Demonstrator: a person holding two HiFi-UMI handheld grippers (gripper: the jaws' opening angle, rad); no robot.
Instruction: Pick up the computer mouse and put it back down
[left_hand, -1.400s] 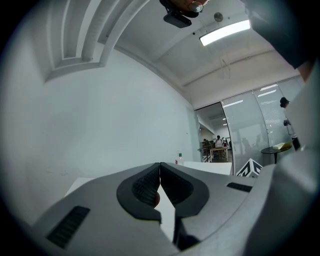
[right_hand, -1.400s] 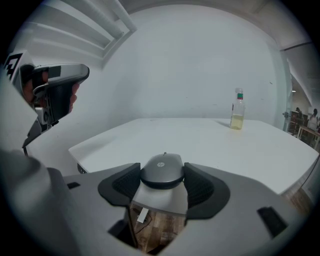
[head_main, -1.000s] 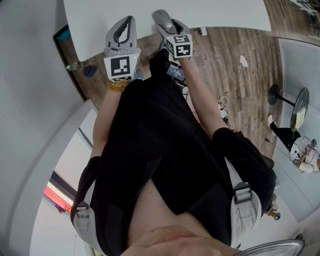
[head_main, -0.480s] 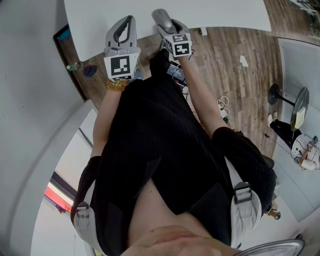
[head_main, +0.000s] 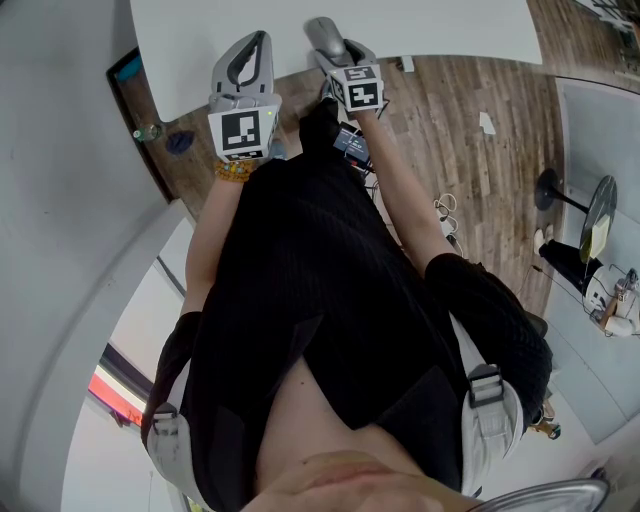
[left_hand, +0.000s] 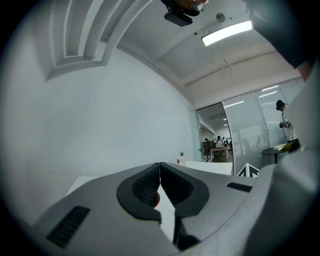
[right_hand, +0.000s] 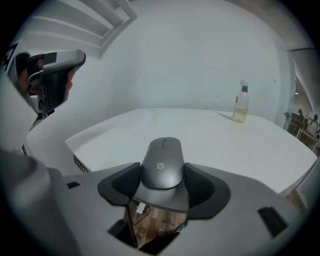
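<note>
The right tool (right_hand: 162, 181) is clamped on the sides of the smooth grey wireless computer mouse (right_hand: 162, 161), whose back carries a small round "hp" logo, and holds it at the near edge of the white bench (right_hand: 215, 137) (whether its underside touches the top, I cannot tell). The left tool (left_hand: 160, 186) hangs just beside it with its ribbed black pads pressed together on nothing. Far back on the bench stands a clear plastic bottle of yellowish liquid (right_hand: 241, 103); its label is too small to read.
</note>
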